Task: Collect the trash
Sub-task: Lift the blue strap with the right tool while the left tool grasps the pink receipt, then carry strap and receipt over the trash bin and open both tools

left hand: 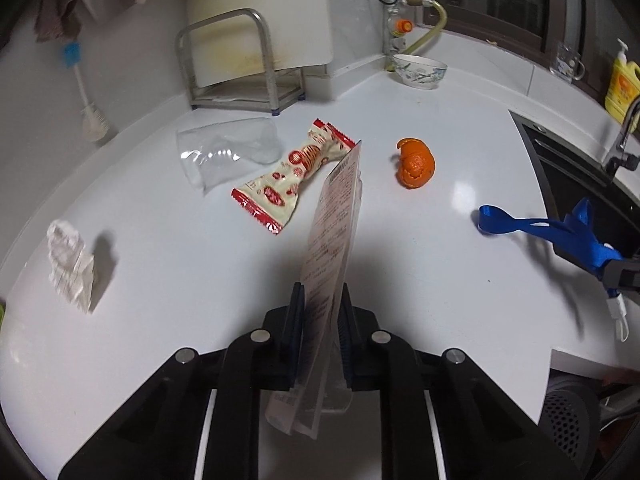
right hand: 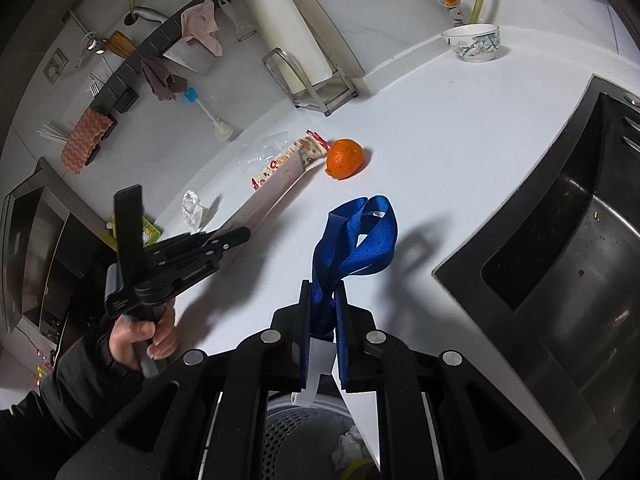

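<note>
Clenching a flat wrapper point(left hand: 332, 240) in your left claw point(left hand: 320, 320) near the orange peel point(left hand: 416, 164), and a blue strap point(right hand: 352, 240) in your right claw point(right hand: 324, 320), you likely carry the wrapper to the bin point(right hand: 292, 432) next.

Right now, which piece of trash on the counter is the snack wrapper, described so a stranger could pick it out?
On the white countertop, look in front of the metal rack at the back wall. The snack wrapper lies flat there, between a crushed clear plastic cup and an orange peel. It alone is cream-coloured with red crimped ends and red print.
</note>
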A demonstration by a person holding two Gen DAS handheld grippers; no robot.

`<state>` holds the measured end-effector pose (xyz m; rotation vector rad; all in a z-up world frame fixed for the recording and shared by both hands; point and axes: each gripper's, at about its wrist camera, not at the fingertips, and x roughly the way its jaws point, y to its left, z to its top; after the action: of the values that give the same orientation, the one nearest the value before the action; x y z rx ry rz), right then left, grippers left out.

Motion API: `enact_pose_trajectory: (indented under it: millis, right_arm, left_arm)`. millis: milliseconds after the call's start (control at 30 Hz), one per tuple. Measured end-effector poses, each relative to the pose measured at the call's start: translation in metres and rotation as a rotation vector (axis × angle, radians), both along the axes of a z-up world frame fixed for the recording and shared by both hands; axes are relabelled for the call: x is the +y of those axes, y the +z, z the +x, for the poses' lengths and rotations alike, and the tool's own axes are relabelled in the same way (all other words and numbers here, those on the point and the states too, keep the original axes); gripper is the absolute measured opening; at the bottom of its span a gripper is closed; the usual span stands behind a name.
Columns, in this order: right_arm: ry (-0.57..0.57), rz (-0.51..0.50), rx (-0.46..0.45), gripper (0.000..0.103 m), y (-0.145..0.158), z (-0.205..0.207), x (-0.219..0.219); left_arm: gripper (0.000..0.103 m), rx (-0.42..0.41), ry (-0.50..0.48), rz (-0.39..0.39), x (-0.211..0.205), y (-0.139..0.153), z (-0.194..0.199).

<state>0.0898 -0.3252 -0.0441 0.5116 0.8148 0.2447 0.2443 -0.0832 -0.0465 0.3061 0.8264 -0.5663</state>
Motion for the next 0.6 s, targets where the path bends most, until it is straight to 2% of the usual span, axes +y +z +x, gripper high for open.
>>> enact_pose_trajectory:
  millis: [133, 300, 467, 600]
  right_arm:
    - [-0.006, -0.018, -0.001, 0.01, 0.0, -0.008, 0.005]
    - [-0.007, -0.02, -0.01, 0.01, 0.003, -0.024, 0.013]
    - [-0.004, -0.033, -0.035, 0.01, 0.012, -0.047, 0.025]
    - [-0.003, -0.041, -0.058, 0.01, 0.02, -0.068, 0.035]
  left_arm:
    - [0.015, -0.011, 0.061, -0.001, 0.008, 0.006, -0.018]
    - [0.015, -0.082, 0.143, 0.028, 0.014, 0.022, -0.053]
    - [0.015, -0.118, 0.185, -0.007, 0.022, 0.04, -0.094]
    - [0.015, -0.106, 0.196, -0.054, 0.023, 0.049, -0.135]
